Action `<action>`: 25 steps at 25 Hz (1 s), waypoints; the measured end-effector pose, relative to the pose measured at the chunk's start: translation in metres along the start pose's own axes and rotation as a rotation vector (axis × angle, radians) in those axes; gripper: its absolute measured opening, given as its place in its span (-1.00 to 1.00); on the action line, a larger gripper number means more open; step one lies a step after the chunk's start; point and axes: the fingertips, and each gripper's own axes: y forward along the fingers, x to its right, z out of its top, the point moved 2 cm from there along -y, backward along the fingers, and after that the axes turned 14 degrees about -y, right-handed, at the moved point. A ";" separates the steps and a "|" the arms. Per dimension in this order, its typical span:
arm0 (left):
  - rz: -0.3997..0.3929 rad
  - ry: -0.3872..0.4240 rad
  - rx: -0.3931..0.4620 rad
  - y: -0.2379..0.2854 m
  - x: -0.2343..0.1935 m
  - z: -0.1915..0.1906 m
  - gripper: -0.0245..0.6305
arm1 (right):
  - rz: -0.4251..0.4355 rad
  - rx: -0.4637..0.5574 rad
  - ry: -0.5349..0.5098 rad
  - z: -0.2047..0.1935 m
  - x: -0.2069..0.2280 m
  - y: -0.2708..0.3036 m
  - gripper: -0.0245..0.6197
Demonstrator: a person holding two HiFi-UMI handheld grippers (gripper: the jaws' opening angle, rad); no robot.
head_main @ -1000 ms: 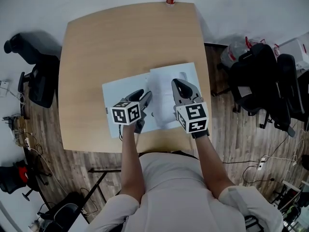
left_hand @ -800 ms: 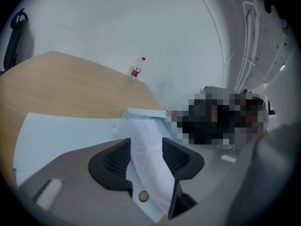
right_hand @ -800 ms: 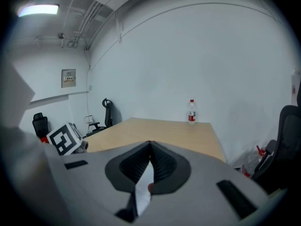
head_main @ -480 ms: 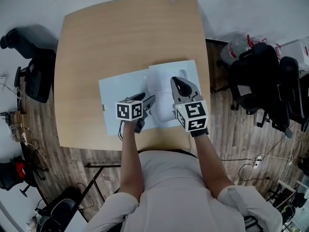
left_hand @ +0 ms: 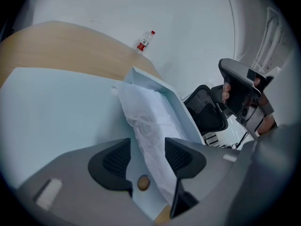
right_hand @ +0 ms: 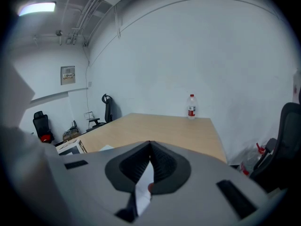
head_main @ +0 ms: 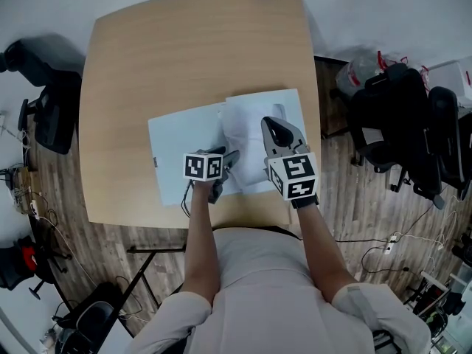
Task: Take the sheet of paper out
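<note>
In the pale-blue folder [head_main: 177, 153] on the surface [head_main: 162, 57], the limp, tearable sheet of paper [left_hand: 148, 121] lies between the left tongs [left_hand: 146, 147], just opened wide and gripping nothing; pinch its near edge gently while the right tongs [right_hand: 150, 147] clamp the raised cover [left_hand: 160, 88].

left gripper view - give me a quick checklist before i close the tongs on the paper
1. Left tongs open: ok, the jaws are apart and have just been opening.
2. Sheet of paper between the left jaws: ok, its crumpled edge runs between them, not yet pinched.
3. Only paper in the bite: cannot tell, as the folder and its snap button lie right beneath.
4. Right tongs holding: ok, shut on a thin white edge. Cover or paper: cannot tell.
5. Folder resting on the table: ok.
</note>
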 end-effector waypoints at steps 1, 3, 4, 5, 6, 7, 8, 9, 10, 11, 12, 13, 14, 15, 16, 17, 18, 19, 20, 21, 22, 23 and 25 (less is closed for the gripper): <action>-0.007 -0.006 -0.001 0.001 0.000 -0.001 -0.23 | -0.001 -0.001 0.000 0.000 0.000 0.000 -0.89; -0.021 -0.020 -0.005 0.003 0.000 -0.002 -0.22 | -0.002 -0.006 0.000 0.000 0.001 0.000 -0.89; -0.027 -0.026 -0.006 0.004 0.001 -0.002 -0.23 | -0.003 -0.009 0.000 0.000 0.001 0.000 -0.89; -0.034 -0.032 -0.007 0.005 0.001 -0.003 -0.23 | -0.004 -0.011 0.001 -0.001 0.001 0.000 -0.89; -0.043 -0.038 -0.008 0.006 0.002 -0.003 -0.23 | -0.005 -0.012 0.002 -0.002 0.001 0.000 -0.89; -0.053 -0.046 -0.008 0.007 0.002 -0.003 -0.23 | -0.007 -0.014 0.003 -0.002 0.001 0.000 -0.89; -0.063 -0.055 -0.009 0.009 0.003 -0.004 -0.23 | -0.008 -0.015 0.004 -0.003 0.002 0.000 -0.89; -0.073 -0.062 -0.010 0.010 0.004 -0.004 -0.24 | -0.008 -0.016 0.005 -0.004 0.002 0.000 -0.89; -0.081 -0.068 -0.013 0.012 0.005 -0.005 -0.24 | -0.008 -0.017 0.006 -0.005 0.002 0.000 -0.89; -0.088 -0.075 -0.016 0.013 0.006 -0.005 -0.26 | -0.008 -0.018 0.007 -0.005 0.002 0.000 -0.89; -0.095 -0.082 -0.018 0.013 0.006 -0.006 -0.28 | -0.008 -0.019 0.007 -0.004 0.002 -0.001 -0.89; -0.100 -0.092 -0.018 0.014 0.007 -0.006 -0.31 | -0.009 -0.018 0.008 -0.004 0.002 -0.001 -0.89; -0.104 -0.103 -0.015 0.015 0.007 -0.007 -0.33 | -0.010 -0.018 0.008 -0.004 0.002 -0.001 -0.89; -0.106 -0.114 -0.009 0.016 0.007 -0.007 -0.35 | -0.011 -0.017 0.009 -0.004 0.002 -0.002 -0.89; -0.106 -0.124 -0.002 0.017 0.007 -0.006 -0.38 | -0.012 -0.018 0.011 -0.005 0.003 -0.002 -0.89; -0.104 -0.133 0.006 0.018 0.006 -0.006 -0.41 | -0.013 -0.018 0.012 -0.005 0.003 -0.003 -0.89; -0.102 -0.143 0.014 0.018 0.005 -0.006 -0.46 | -0.014 -0.019 0.012 -0.006 0.003 -0.003 -0.89; -0.099 -0.151 0.021 0.019 0.004 -0.006 -0.51 | -0.014 -0.020 0.013 -0.006 0.004 -0.003 -0.89; -0.096 -0.158 0.027 0.019 0.003 -0.006 -0.56 | -0.015 -0.021 0.013 -0.007 0.004 -0.004 -0.89; -0.092 -0.162 0.031 0.020 0.002 -0.007 -0.62 | -0.015 -0.021 0.014 -0.007 0.004 -0.004 -0.89; -0.088 -0.163 0.033 0.021 0.002 -0.007 -0.66 | -0.016 -0.021 0.015 -0.007 0.005 -0.005 -0.89; -0.084 -0.163 0.033 0.021 0.002 -0.007 -0.72 | -0.016 -0.020 0.016 -0.007 0.005 -0.005 -0.89; -0.082 -0.164 0.033 0.021 0.001 -0.007 -0.83 | -0.016 -0.017 0.016 -0.006 0.005 -0.006 -0.89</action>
